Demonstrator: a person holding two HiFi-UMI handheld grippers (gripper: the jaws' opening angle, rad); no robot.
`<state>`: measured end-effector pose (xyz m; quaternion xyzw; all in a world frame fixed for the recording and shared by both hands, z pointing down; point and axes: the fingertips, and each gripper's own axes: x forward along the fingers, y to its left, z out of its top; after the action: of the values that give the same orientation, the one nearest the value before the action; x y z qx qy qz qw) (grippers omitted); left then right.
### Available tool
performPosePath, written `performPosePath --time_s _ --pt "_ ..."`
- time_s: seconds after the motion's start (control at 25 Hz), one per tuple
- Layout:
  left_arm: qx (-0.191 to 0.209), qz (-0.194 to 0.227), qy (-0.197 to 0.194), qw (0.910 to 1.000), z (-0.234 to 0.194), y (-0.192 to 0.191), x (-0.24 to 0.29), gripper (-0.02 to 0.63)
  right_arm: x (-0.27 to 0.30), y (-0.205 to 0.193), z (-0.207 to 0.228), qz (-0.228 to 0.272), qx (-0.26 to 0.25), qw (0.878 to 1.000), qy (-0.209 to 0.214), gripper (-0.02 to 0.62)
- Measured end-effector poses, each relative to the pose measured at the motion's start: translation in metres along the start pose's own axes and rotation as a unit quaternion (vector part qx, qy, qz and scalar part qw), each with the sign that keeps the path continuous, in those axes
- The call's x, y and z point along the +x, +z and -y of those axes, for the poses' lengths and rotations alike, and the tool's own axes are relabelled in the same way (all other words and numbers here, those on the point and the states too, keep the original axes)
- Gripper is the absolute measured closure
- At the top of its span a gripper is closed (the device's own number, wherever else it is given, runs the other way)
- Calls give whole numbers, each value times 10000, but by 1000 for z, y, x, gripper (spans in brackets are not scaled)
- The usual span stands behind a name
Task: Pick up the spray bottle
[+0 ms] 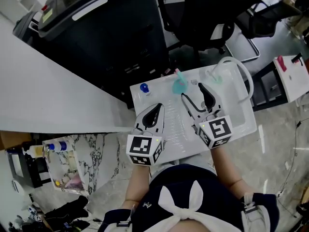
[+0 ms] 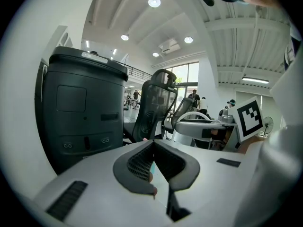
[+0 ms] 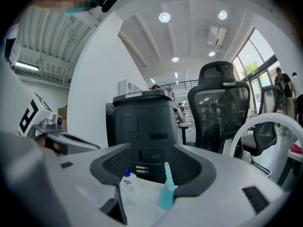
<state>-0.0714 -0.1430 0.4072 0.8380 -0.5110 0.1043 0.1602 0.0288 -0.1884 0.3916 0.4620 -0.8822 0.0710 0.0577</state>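
Spray bottle [image 1: 179, 85] near table's [image 1: 241, 122] far edge

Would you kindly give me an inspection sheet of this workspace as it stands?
Surface: white table, a few small items on it.
Job's things: teal spray bottle upright, just ahead of the right gripper, not gripped.
Clutter: small blue-capped bottle; clear item, kind unclear.
Grippers: left gripper shut, empty; right open, empty.
Cables: nothing seen on the table; white curved tube at its edge.
Surroundings: black bin, office chair.
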Motion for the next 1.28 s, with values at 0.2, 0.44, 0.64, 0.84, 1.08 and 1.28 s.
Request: performPosePath --time_s 0.2,0.44,0.64,0.84,1.08,1.28 --pt "-70 -116 83 9999 -6 -7 8 580 18 -18 12 -214 59 9998 19 331" --pt "-82 -210 259 9994 -15 -12 15 580 37 -35 22 -412 128 9990 85 330" --pt "-128 -307 318 9989 -19 -19 21 580 51 -50 29 -554 186 9982 105 331" --pt "-198 -403 311 9985 -21 -24 28 580 64 -68 36 -755 257 9967 124 331" --pt "-260 -541 332 9976 -21 -33 35 580 76 -88 42 -968 338 9946 185 331" --pt "-286 -633 352 9970 -22 -38 40 580 88 -103 46 -1146 350 9925 252 331"
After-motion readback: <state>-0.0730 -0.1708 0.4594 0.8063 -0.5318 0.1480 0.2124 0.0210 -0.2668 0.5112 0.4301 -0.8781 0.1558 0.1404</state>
